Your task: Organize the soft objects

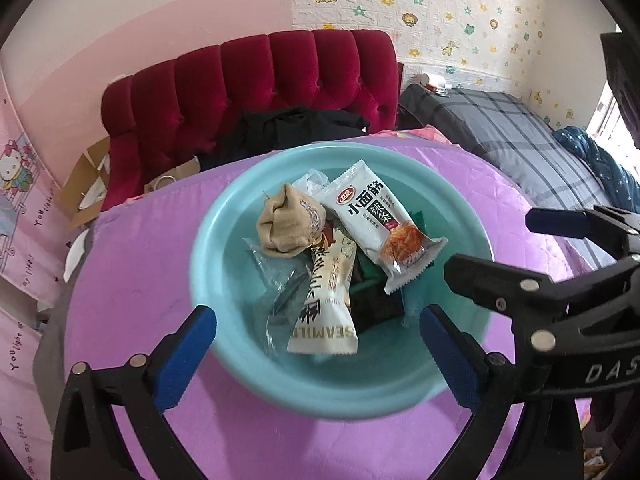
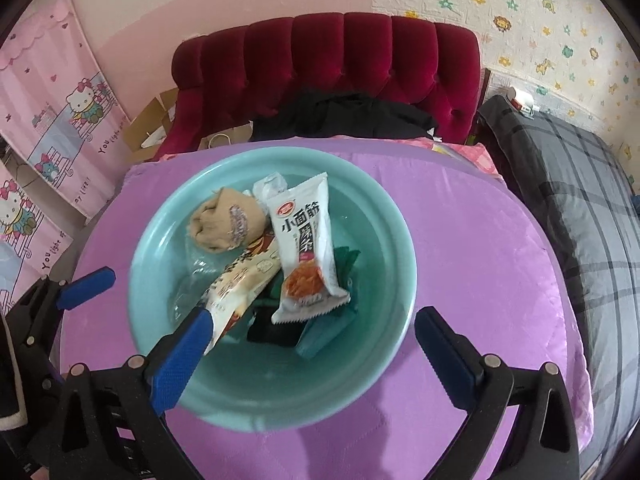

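A teal basin (image 1: 224,364) (image 2: 384,216) sits on a purple quilted table. In it lie a rolled beige sock (image 1: 286,222) (image 2: 224,220), a white spicy-strip snack packet (image 1: 378,226) (image 2: 306,248), a cream SEAMILD packet (image 1: 328,304) (image 2: 240,284), dark green and black cloths (image 1: 376,300) (image 2: 328,328) and clear plastic wrap (image 1: 276,276). My left gripper (image 1: 318,344) is open and empty above the basin's near rim; it also shows at the left of the right wrist view (image 2: 86,282). My right gripper (image 2: 312,354) is open and empty over the basin; it also shows at the right of the left wrist view (image 1: 516,244).
A red tufted sofa (image 1: 256,80) (image 2: 336,52) with black clothing on it stands behind the table. A bed with a grey plaid cover (image 1: 532,136) (image 2: 580,184) is at the right. Cardboard boxes (image 1: 86,184) and pink cartoon posters (image 2: 52,120) are at the left.
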`<control>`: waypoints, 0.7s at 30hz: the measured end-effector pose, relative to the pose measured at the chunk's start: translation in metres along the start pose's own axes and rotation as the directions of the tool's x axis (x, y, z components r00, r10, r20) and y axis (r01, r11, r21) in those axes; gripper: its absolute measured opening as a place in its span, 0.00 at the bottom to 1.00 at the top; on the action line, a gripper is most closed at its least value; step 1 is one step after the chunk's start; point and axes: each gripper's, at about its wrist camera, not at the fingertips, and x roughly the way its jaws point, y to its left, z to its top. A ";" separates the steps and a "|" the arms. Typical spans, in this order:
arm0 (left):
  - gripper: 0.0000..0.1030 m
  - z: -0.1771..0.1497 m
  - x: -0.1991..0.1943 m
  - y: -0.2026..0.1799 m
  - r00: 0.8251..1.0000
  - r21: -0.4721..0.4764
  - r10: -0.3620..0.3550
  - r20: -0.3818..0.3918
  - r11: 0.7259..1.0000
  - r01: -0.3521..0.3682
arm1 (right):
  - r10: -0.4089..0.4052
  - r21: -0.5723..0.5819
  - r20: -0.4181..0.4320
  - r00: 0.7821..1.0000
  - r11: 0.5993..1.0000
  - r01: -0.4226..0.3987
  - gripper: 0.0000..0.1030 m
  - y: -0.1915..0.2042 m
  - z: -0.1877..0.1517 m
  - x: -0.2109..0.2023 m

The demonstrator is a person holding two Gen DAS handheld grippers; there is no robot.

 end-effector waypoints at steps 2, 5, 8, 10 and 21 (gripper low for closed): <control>1.00 -0.003 -0.008 -0.002 1.000 -0.005 0.013 0.008 1.000 -0.013 | 0.007 0.002 0.004 1.000 1.000 -0.007 1.00 0.003 -0.007 -0.009; 1.00 -0.009 -0.022 -0.005 0.999 -0.021 0.041 0.025 0.999 -0.041 | 0.002 -0.016 0.020 1.000 1.000 -0.002 1.00 0.008 -0.018 -0.024; 1.00 -0.016 -0.034 -0.009 0.997 -0.028 0.064 0.032 0.998 -0.063 | 0.003 -0.020 0.028 1.000 1.000 -0.003 1.00 0.011 -0.028 -0.037; 1.00 -0.023 -0.044 -0.013 0.996 -0.032 0.081 0.046 0.996 -0.080 | 0.007 -0.019 0.033 0.999 1.000 -0.006 1.00 0.013 -0.036 -0.045; 1.00 -0.069 -0.074 -0.025 0.987 -0.061 0.144 0.069 0.988 -0.140 | 0.008 -0.027 0.077 0.997 1.000 -0.006 1.00 0.022 -0.086 -0.077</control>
